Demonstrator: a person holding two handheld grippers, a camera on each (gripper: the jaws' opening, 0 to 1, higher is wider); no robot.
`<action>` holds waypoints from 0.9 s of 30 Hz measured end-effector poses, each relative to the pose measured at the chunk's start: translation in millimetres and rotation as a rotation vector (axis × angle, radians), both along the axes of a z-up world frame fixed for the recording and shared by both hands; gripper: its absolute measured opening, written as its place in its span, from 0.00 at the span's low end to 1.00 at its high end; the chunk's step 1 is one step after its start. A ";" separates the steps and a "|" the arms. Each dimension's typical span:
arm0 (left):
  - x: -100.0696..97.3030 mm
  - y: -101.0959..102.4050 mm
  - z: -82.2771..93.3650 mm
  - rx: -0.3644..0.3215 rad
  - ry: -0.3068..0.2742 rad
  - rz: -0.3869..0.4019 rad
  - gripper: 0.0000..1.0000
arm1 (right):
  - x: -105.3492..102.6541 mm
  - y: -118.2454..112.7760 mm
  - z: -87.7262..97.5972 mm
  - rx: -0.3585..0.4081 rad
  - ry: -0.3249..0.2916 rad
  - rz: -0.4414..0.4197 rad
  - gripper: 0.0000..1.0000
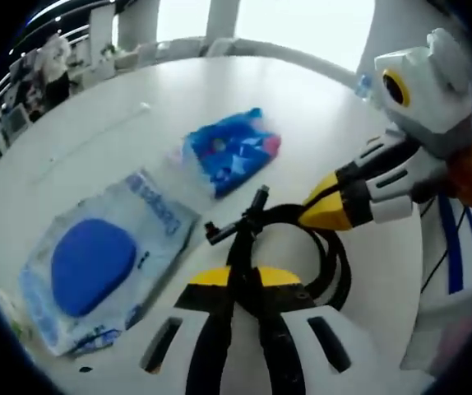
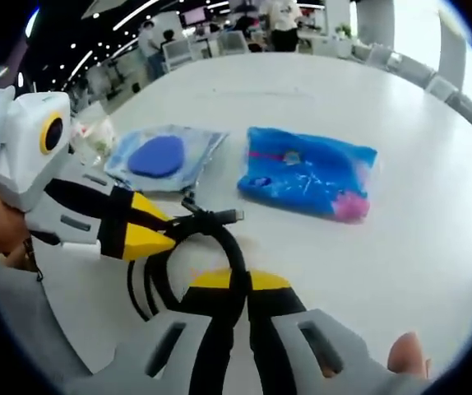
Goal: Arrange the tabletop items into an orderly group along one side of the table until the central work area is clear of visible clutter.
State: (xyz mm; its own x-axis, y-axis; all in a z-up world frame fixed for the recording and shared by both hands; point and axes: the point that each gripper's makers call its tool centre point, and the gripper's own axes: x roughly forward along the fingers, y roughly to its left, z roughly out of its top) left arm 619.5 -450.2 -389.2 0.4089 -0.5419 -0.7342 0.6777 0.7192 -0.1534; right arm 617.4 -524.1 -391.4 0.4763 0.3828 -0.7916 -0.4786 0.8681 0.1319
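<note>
Both tools pinch the coiled black cable point(image 1: 318, 247) on the white table point(image 1: 121, 140): left tool point(image 1: 244, 276) and right tool point(image 2: 234, 284) pressed together on it, two blue packets point(image 2: 306, 173) lying just beyond

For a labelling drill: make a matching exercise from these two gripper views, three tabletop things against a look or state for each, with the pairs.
Things:
1. black cable
2. clear pouch
3. blue packet

Descriptions:
A. pink patch at one corner
B. coiled, pinched by both grippers
C. holds a solid blue oval pad

Pairs: 1-B, 2-C, 3-A. The left gripper and right gripper both clamp the cable.
</note>
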 end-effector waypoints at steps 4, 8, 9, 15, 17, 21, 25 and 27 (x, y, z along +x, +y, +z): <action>0.6 0.0 -1.4 -0.001 0.010 0.007 0.07 | 1.5 0.5 -2.4 -0.009 0.003 0.006 0.05; 0.3 -0.3 -2.3 -0.004 0.015 0.011 0.08 | 2.5 0.5 -3.8 -0.012 0.005 0.009 0.05; 0.1 -0.2 -2.4 -0.005 0.017 0.014 0.08 | 2.9 0.6 -4.4 -0.015 0.005 0.012 0.05; -1.8 -2.5 -3.2 -0.014 0.029 0.020 0.08 | 3.9 -1.4 -5.1 -0.023 0.003 0.011 0.06; -2.5 -3.4 -3.3 -0.014 0.027 0.017 0.08 | 4.7 -2.5 -5.1 -0.023 0.003 0.009 0.06; -2.6 -3.5 -2.9 -0.020 0.030 0.021 0.09 | 5.2 -2.5 -5.6 -0.021 0.003 0.010 0.06; -2.6 -3.5 -3.1 -0.019 0.025 0.023 0.09 | 6.1 -2.1 -6.1 -0.023 0.001 0.011 0.06; -2.7 -3.6 -3.0 -0.024 0.024 0.024 0.09 | 6.2 -1.8 -6.3 -0.022 0.002 0.012 0.06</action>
